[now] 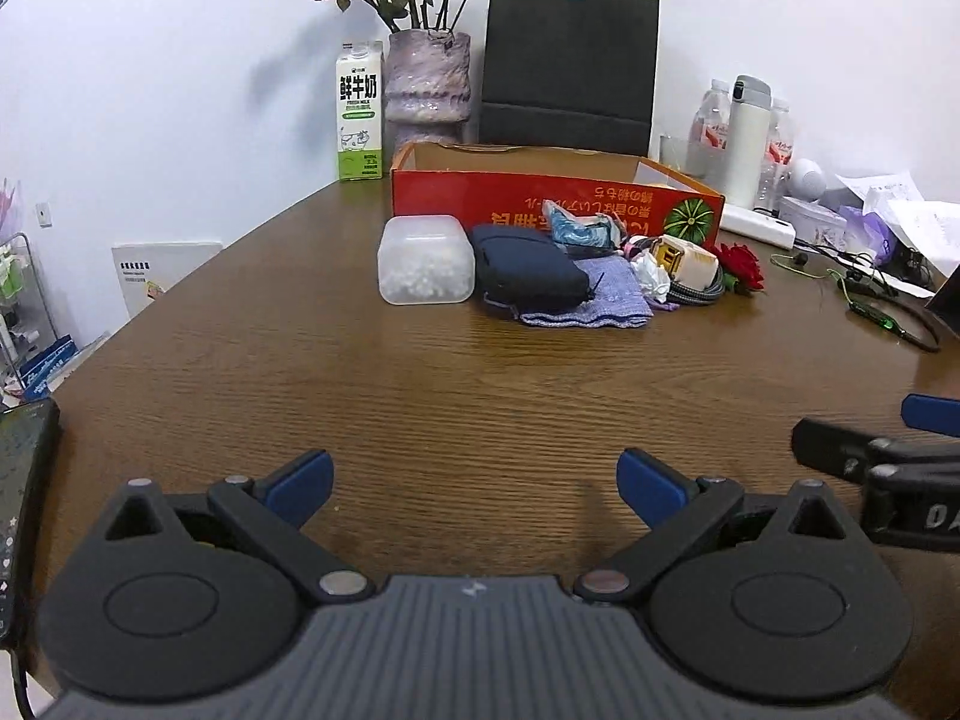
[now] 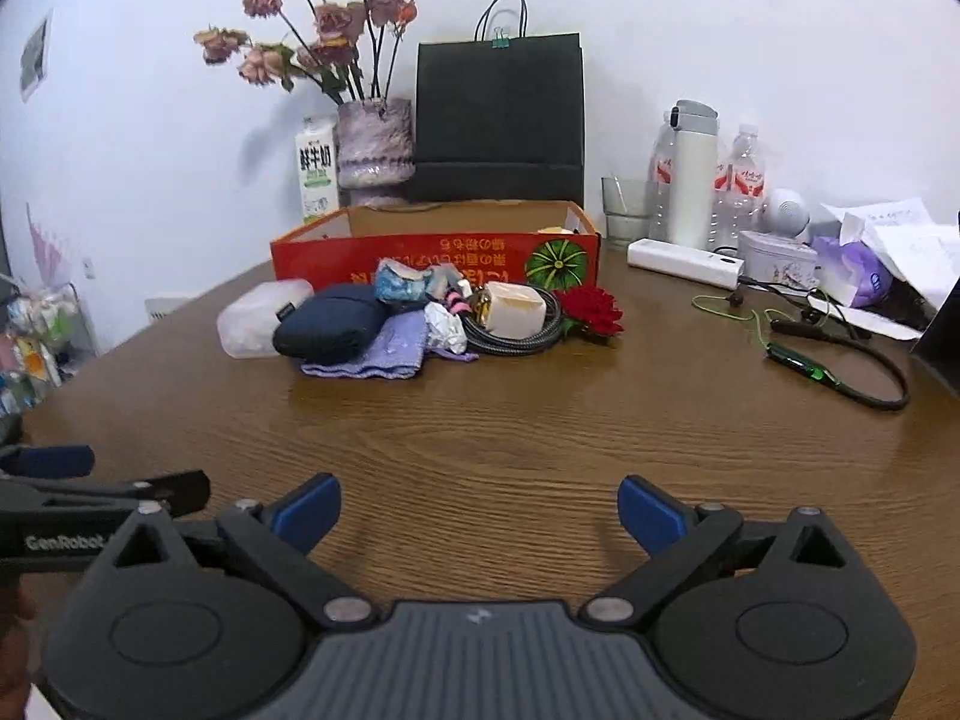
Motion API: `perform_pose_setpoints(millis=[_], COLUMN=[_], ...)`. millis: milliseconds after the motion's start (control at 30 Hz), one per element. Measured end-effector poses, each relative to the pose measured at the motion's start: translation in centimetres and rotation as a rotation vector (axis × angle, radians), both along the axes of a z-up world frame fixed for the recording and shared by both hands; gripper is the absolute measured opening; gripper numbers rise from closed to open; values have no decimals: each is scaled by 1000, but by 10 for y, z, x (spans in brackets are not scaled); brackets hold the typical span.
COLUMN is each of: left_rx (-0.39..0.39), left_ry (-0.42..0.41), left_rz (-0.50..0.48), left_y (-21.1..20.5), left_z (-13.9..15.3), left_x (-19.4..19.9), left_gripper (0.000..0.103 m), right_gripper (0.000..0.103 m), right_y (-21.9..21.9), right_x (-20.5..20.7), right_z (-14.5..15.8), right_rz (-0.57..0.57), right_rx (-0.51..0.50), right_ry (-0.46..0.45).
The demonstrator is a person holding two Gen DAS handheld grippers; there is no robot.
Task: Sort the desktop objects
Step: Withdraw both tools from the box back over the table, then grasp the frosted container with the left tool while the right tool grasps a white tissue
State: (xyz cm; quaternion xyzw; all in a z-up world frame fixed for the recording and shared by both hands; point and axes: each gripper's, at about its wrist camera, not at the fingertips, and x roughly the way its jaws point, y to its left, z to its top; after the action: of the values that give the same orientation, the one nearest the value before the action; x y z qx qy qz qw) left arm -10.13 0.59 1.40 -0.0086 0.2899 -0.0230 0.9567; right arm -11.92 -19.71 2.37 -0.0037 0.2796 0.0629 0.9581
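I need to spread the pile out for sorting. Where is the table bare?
Bare table runs from the hand-held grippers up to the pile before the red box. The left side, near the milk carton, is free too. Crowded: far right, with cables, bottles, papers.

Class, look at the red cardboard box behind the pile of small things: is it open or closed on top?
Open. The red box has no lid, and its brown inner walls show above the front panel.
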Motion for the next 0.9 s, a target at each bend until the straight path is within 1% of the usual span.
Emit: perform_pose_setpoints(millis=[33,100,200,233,333,367,400,433,467,500,533,667,733,833,867,900], left_rx=[-5,-13,-3,-3,-9,-7,-3,1,2,-2,-8,-21,-22,5,13,14], left_ry=[3,11,21,19,9,7,7,11,18,24,24,26,34,28,24,20], left_rz=[-2,-10,-11,-10,-13,-15,-16,-19,-21,-22,-25,-29,-34,-30,-25,-15], left_y=[1,0,-2,-2,-3,-4,-5,-6,-8,-9,-9,-7,-5,-2,-1,0], left_z=[0,1,2,3,8,9,10,10,11,11,12,18,21,25,27,29], left_x=[0,1,3,4,5,6,7,9,11,14,16,30,46,73,84,93], left_gripper=[103,103,103,103,103,103,103,103,103,103,103,103,103,103,103,103], right_gripper=[92,85,83,80,79,76,57,34,25,21,23,24,24,25,28,51], right_y=[0,-1,-4,-5,-6,-6,-6,-7,-8,-9,-9,-9,-9,-12,-13,-15], right_x=[1,4,8,9,14,16,18,20,22,25,26,32,39,57,65,75], right_z=[0,-2,-2,-1,1,0,-1,-2,-4,-5,-6,-4,-3,-1,0,1], right_rz=[0,-13,10,18,37,40,49,59,59,63,66,74,86,121,121,106], right_rx=[-4,-3,10,19,41,42,43,51,61,68,66,51,56,81,84,85], right_ry=[10,26,37,39,53,64,77,93,103,111,112,71,63,64,66,74])
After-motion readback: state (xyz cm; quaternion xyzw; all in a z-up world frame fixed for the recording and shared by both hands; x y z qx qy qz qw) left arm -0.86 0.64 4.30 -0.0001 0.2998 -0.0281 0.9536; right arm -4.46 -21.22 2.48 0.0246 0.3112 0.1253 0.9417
